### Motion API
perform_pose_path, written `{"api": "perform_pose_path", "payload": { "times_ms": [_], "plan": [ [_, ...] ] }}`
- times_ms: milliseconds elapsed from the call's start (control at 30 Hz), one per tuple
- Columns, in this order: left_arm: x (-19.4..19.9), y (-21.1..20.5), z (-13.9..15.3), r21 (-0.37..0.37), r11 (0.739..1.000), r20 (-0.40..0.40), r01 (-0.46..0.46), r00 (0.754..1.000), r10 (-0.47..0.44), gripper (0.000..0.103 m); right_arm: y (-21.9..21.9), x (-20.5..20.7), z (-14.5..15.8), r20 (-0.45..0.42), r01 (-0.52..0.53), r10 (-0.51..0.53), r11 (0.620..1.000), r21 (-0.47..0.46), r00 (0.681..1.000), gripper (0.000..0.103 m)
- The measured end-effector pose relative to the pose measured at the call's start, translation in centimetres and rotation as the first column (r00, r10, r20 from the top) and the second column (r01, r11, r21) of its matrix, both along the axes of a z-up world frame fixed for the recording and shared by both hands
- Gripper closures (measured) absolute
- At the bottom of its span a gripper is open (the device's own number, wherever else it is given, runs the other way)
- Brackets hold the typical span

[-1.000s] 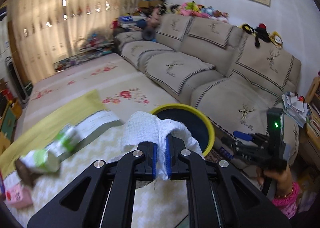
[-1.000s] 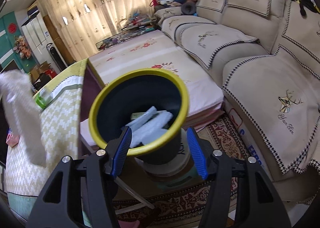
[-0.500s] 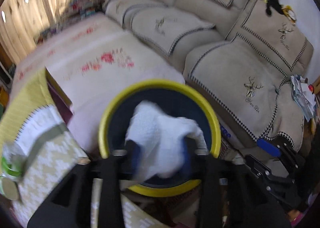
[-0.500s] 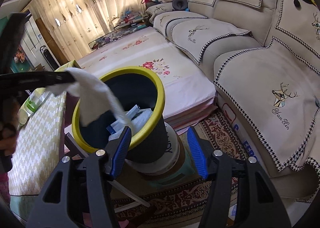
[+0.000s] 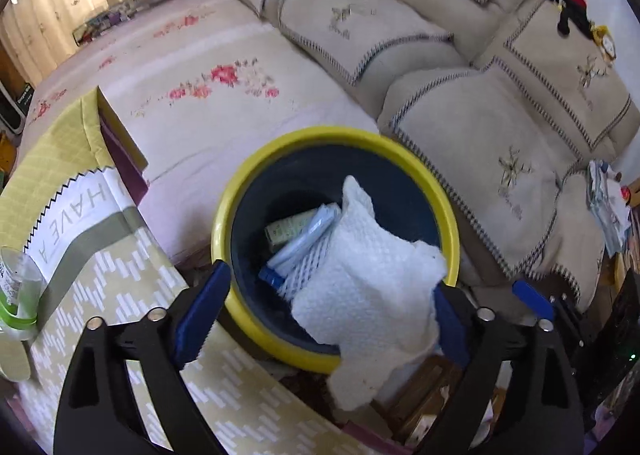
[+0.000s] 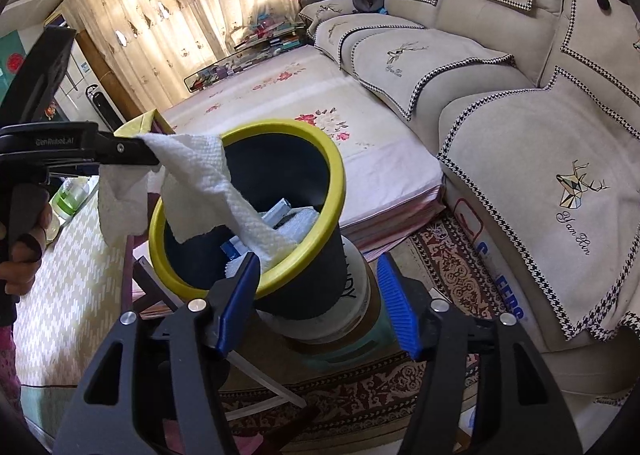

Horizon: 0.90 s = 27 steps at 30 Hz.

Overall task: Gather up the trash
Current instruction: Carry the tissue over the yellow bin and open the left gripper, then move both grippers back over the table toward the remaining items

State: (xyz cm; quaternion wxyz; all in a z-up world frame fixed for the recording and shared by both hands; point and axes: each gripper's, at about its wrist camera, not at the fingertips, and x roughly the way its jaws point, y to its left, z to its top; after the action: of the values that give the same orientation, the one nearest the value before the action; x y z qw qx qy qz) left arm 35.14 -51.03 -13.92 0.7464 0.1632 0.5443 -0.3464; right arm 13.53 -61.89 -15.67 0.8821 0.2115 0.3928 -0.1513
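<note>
A dark bin with a yellow rim (image 5: 448, 215) (image 6: 332, 171) stands on a white bucket beside the table. Wrappers and a blue item (image 5: 304, 235) lie inside it. My left gripper (image 5: 324, 307) is open above the bin's near rim. A white paper towel (image 5: 360, 287) (image 6: 208, 179) hangs against its right finger and drapes over the rim, partly inside the bin. My right gripper (image 6: 316, 291) is open and empty, low beside the bin's wall. The left gripper shows in the right wrist view (image 6: 132, 153).
A table with a yellow-green patterned cloth (image 5: 120, 295) lies left of the bin, with a clear green-labelled bottle (image 5: 16, 295) on it. A beige sofa (image 6: 540, 127), a floral mattress (image 5: 192, 87) and a patterned rug (image 6: 452, 267) surround the bin.
My left gripper carried the paper towel from over the table to above the bin and opened its jaws. The towel now sags over the rim. The right gripper stayed open, shifting slightly.
</note>
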Motion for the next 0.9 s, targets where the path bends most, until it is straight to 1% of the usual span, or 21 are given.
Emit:
{"api": "perform_pose_path", "payload": {
  "times_ms": [67, 100, 200, 233, 267, 300, 333, 367, 400, 433, 500, 533, 567, 633, 667, 700, 733, 800, 833, 867, 900],
  "plan": [
    [0.2, 0.1, -0.4, 0.011, 1.000, -0.055, -0.011, 0.998, 0.011, 0.012, -0.1, 0.0, 0.1, 0.000, 0.002, -0.002, 1.000, 0.000, 1.000, 0.044],
    [0.5, 0.1, -0.8, 0.002, 1.000, -0.122, -0.014, 0.992, 0.014, 0.012, 0.0, -0.1, 0.1, 0.001, 0.002, -0.002, 1.000, 0.001, 1.000, 0.044],
    [1.3, 0.5, -1.1, -0.034, 0.998, -0.226, -0.056, 0.973, 0.047, 0.012, 0.0, -0.3, 0.2, 0.002, 0.007, -0.007, 1.000, 0.003, 1.000, 0.044],
    [1.7, 0.7, -1.4, -0.045, 0.996, -0.268, -0.078, 0.961, 0.063, 0.012, 0.0, -0.4, 0.2, 0.003, 0.008, -0.008, 1.000, 0.006, 1.000, 0.044],
    [2.1, 1.0, -2.0, -0.053, 0.993, -0.329, -0.105, 0.941, 0.082, 0.012, 0.0, -0.4, 0.2, 0.004, 0.008, -0.008, 1.000, 0.007, 1.000, 0.044],
    [2.7, 1.4, -2.6, -0.074, 0.986, -0.409, -0.150, 0.906, 0.107, 0.012, 0.0, -0.5, 0.3, 0.005, 0.008, -0.008, 1.000, 0.007, 1.000, 0.044],
    [3.5, 2.1, -3.0, -0.097, 0.971, -0.484, -0.220, 0.863, 0.147, 0.012, 0.0, -0.6, 0.3, 0.004, 0.009, -0.009, 1.000, 0.007, 1.000, 0.044],
    [3.7, 2.4, -3.3, -0.104, 0.964, -0.502, -0.246, 0.849, 0.163, 0.012, -0.1, -0.6, 0.3, 0.005, 0.009, -0.009, 1.000, 0.008, 1.000, 0.044],
    [4.1, 2.9, -3.4, -0.131, 0.948, -0.553, -0.290, 0.815, 0.172, 0.012, -0.1, -0.7, 0.3, 0.006, 0.008, -0.008, 1.000, 0.009, 1.000, 0.044],
    [4.3, 3.4, -3.6, -0.147, 0.931, -0.608, -0.334, 0.773, 0.182, 0.012, -0.2, -0.7, 0.3, 0.007, 0.007, -0.007, 1.000, 0.012, 1.000, 0.044],
    [4.7, 4.2, -3.8, -0.138, 0.900, -0.667, -0.413, 0.711, 0.223, 0.010, -0.2, -0.7, 0.2, 0.004, 0.007, -0.007, 1.000, 0.013, 1.000, 0.044],
    [4.8, 4.6, -4.0, -0.119, 0.886, -0.693, -0.449, 0.676, 0.250, 0.010, -0.2, -0.7, 0.1, 0.005, 0.004, -0.004, 1.000, 0.016, 1.000, 0.044],
    [4.8, 4.8, -4.0, -0.097, 0.883, -0.695, -0.460, 0.666, 0.270, 0.010, -0.3, -0.7, 0.1, 0.005, 0.003, -0.003, 1.000, 0.017, 1.000, 0.044],
    [4.7, 4.6, -3.3, -0.071, 0.898, -0.642, -0.435, 0.709, 0.292, 0.009, -0.2, -0.7, 0.0, 0.007, -0.003, 0.003, 1.000, 0.020, 1.000, 0.044],
    [4.6, 4.8, -3.2, -0.076, 0.894, -0.648, -0.441, 0.704, 0.292, 0.009, -0.2, -0.7, 0.0, 0.008, -0.004, 0.004, 1.000, 0.023, 1.000, 0.044],
    [4.5, 5.4, -3.2, -0.085, 0.873, -0.688, -0.480, 0.662, 0.297, 0.009, -0.3, -0.8, 0.0, 0.010, -0.005, 0.005, 1.000, 0.025, 1.000, 0.044],
    [4.6, 5.6, -3.1, -0.085, 0.866, -0.695, -0.494, 0.652, 0.304, 0.009, -0.2, -0.8, 0.0, 0.010, -0.005, 0.005, 1.000, 0.026, 1.000, 0.044],
    [4.4, 5.6, -2.7, -0.081, 0.873, -0.681, -0.481, 0.667, 0.304, 0.009, -0.2, -1.0, 0.1, 0.014, -0.007, 0.006, 1.000, 0.029, 1.000, 0.044],
    [4.0, 5.8, -2.1, -0.090, 0.870, -0.652, -0.484, 0.689, 0.316, 0.009, -0.2, -1.0, 0.2, 0.018, -0.007, 0.006, 0.999, 0.031, 1.000, 0.044],
    [3.7, 6.1, -1.0, -0.106, 0.873, -0.592, -0.477, 0.735, 0.330, 0.009, -0.1, -1.1, 0.3, 0.024, -0.010, 0.009, 0.999, 0.031, 1.000, 0.044],
    [3.1, 6.2, 0.6, -0.144, 0.885, -0.497, -0.443, 0.806, 0.323, 0.009, 0.0, -1.1, 0.4, 0.029, -0.013, 0.012, 0.999, 0.031, 1.000, 0.044]
  ]
}}
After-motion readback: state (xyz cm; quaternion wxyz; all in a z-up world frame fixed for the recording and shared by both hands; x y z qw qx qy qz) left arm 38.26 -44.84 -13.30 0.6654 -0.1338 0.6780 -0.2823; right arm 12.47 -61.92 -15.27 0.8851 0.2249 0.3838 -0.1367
